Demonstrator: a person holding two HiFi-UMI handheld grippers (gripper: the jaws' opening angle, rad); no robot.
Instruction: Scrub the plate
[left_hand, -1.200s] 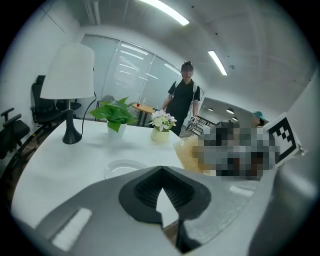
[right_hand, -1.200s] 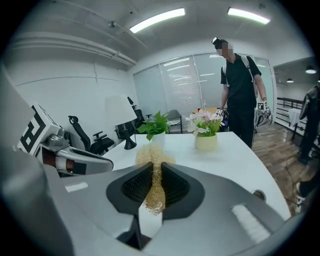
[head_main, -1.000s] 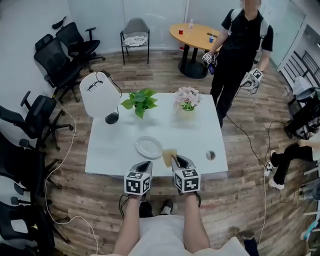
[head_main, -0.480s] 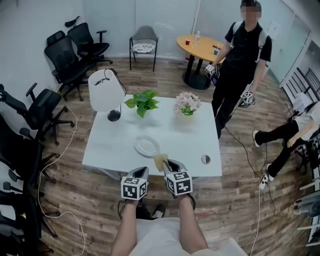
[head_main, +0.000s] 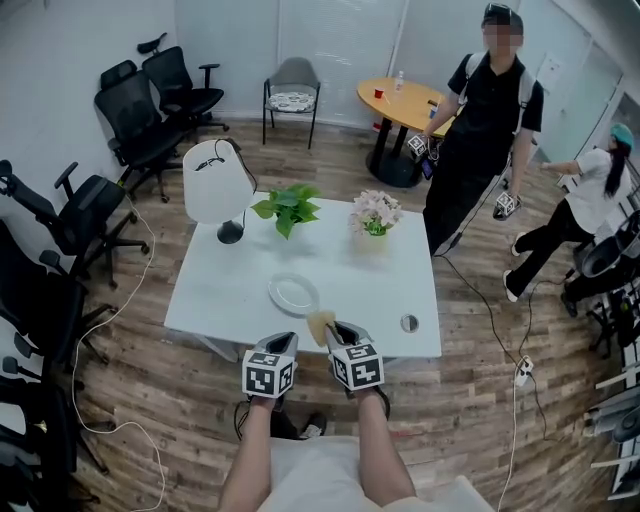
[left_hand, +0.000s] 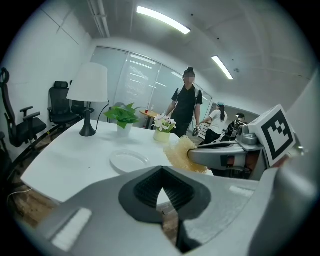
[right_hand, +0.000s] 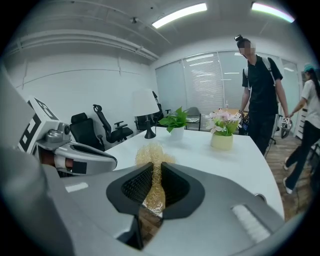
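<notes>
A white table (head_main: 350, 275) fills the middle of the frame. Along its far edge stand a lamp (head_main: 214, 183) at upper left, a green plant (head_main: 285, 207) and a pot of flowers (head_main: 375, 213). A white plate (head_main: 293, 294) lies near the lower edge, and a small round object (head_main: 409, 323) sits at lower right.

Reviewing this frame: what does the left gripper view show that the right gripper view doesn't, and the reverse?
Only the left gripper view: the white plate, bare on the table, and the left gripper, jaws shut on nothing. Only the right gripper view: the look down the right gripper, jaws clamped on the yellow fibrous scrubber. Both: that scrubber, the leafy plant, the flower pot, the standing person in black.
</notes>
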